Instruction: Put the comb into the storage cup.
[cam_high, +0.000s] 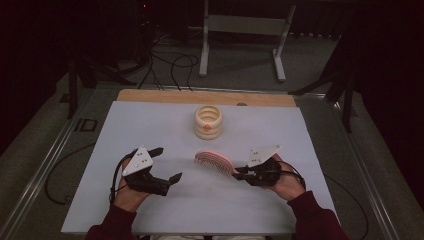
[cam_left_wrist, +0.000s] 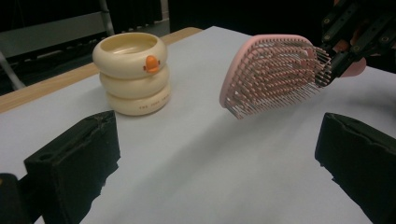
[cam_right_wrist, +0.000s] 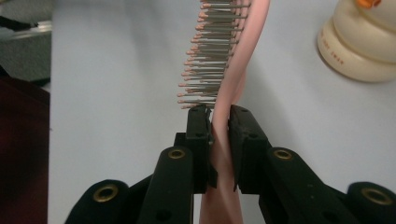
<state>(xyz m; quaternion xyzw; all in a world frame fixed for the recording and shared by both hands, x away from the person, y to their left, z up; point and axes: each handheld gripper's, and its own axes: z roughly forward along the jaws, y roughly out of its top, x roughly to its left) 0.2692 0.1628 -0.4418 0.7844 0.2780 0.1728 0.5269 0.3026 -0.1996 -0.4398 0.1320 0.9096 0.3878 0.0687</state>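
Observation:
A pink hairbrush (cam_high: 214, 162) with grey bristles hangs just above the white table mat (cam_high: 150, 125), bristles facing down and toward the person. My right gripper (cam_high: 239, 172) is shut on its handle; in the right gripper view the jaws pinch the thin pink handle (cam_right_wrist: 224, 140) edge-on. The brush head (cam_left_wrist: 273, 74) is seen in the left gripper view with the right gripper (cam_left_wrist: 336, 65) behind it. My left gripper (cam_high: 167, 165) stands open at the left of the brush, nothing between its fingers (cam_left_wrist: 77, 158). A cream ringed cup with an orange duck bill (cam_high: 209, 121) stands upright at the back centre.
A wooden strip (cam_high: 200, 96) runs along the mat's far edge. Beyond the table are cables (cam_high: 170, 65) on the floor and a grey metal stand (cam_high: 245, 30). A metal rail (cam_high: 45, 165) frames the table's left side.

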